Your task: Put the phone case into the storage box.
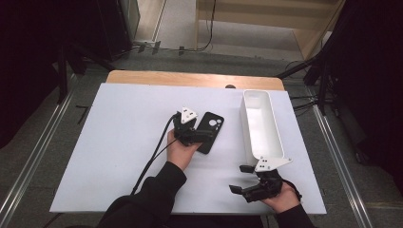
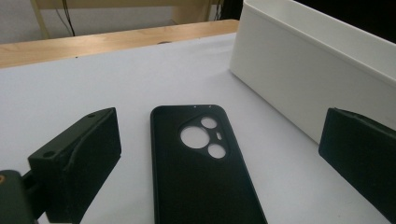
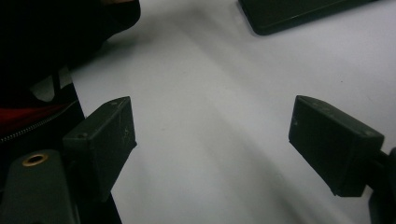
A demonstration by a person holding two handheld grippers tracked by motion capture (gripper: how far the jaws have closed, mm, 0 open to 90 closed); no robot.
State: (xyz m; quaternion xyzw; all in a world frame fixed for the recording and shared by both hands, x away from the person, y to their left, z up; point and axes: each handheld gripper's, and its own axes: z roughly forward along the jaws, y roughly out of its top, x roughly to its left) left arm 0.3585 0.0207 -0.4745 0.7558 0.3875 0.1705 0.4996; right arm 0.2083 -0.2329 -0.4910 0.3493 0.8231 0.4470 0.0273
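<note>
— Lying flat on the white desk (image 1: 119, 142) is a black phone case (image 2: 201, 168), back up, camera cut-outs toward the far edge. Where is the left hand-held gripper (image 1: 192, 135)?

— Right over the case's near end. Its jaws stand wide apart, one on each side of the case, touching nothing.

— And the white tray (image 1: 260, 124)?

— Long, narrow, just right of the case, running away from the person.

— The right hand-held gripper (image 1: 242, 178)?

— Near the desk's front edge, beside the tray's near end, well apart from the case. Jaws spread wide, holding nothing, bare desk between them.
</note>
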